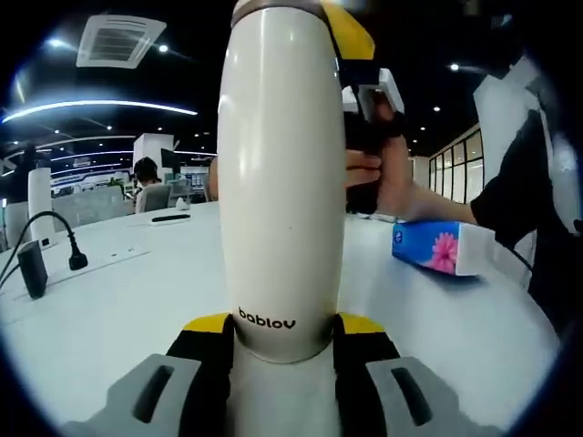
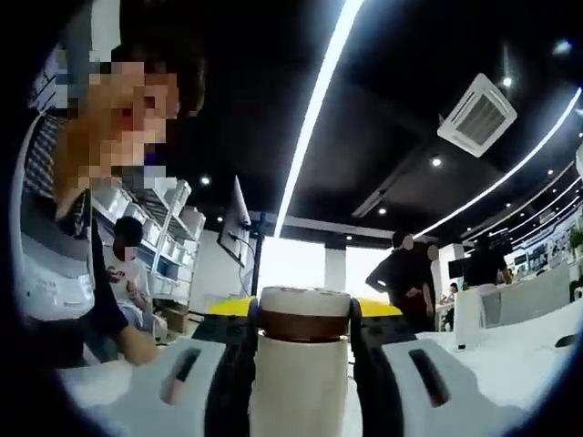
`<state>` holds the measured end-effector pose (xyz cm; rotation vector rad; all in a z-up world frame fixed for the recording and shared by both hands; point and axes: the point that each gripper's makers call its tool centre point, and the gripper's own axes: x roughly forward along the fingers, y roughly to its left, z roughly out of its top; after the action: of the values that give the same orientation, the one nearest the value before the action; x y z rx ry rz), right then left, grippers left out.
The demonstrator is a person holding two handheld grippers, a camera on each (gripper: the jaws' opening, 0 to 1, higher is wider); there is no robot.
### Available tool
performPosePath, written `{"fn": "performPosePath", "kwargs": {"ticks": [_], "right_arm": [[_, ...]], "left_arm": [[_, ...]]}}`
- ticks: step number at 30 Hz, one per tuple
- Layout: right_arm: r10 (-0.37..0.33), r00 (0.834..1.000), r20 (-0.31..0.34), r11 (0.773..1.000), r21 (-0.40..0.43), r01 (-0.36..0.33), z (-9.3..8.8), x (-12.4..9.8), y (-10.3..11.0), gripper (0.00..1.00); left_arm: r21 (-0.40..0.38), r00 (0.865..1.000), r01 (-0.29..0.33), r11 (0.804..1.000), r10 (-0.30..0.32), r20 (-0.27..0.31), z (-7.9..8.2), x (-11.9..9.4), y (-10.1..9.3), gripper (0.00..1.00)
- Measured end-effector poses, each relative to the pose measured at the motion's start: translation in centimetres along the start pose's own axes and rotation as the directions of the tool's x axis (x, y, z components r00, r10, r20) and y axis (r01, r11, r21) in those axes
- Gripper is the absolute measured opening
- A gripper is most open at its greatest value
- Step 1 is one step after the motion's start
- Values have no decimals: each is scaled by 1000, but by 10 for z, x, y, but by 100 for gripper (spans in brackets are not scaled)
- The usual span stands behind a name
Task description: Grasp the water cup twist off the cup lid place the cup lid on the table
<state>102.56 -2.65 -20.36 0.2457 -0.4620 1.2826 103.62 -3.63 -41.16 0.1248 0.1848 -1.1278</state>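
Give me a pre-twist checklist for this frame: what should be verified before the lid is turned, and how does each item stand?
1. Left hand-held gripper clamps the water cup near its base: ok.
2. Right hand-held gripper closed around the cup lid: ok.
3. Cup upright over the table: ok.
4. Bare table free for setting the lid down, beside the tissue pack: ok.
5. Lid already loosened: cannot tell.

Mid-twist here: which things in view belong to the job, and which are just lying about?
Job: cup held in left tongs; lid gripped by right tongs; table.

Lying about: tissue pack, plug, black block.
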Motion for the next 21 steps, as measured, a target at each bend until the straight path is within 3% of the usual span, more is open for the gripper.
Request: {"fn": "performPosePath", "kwargs": {"ticks": [11,16,21], "right_arm": [[123,992,19,991,57,-124,1,-2,-2,43],[135,991,24,988,76,-136,1,-2,-2,43],[104,995,10,988,111,-105,2,-3,-3,44]], "left_arm": [[2,1000,13,1000,-13,-1,0,2,4,45],[3,1000,15,1000,-15,2,1,2,4,45],[3,1000,16,1000,-16,5,2,3,4,45]]}}
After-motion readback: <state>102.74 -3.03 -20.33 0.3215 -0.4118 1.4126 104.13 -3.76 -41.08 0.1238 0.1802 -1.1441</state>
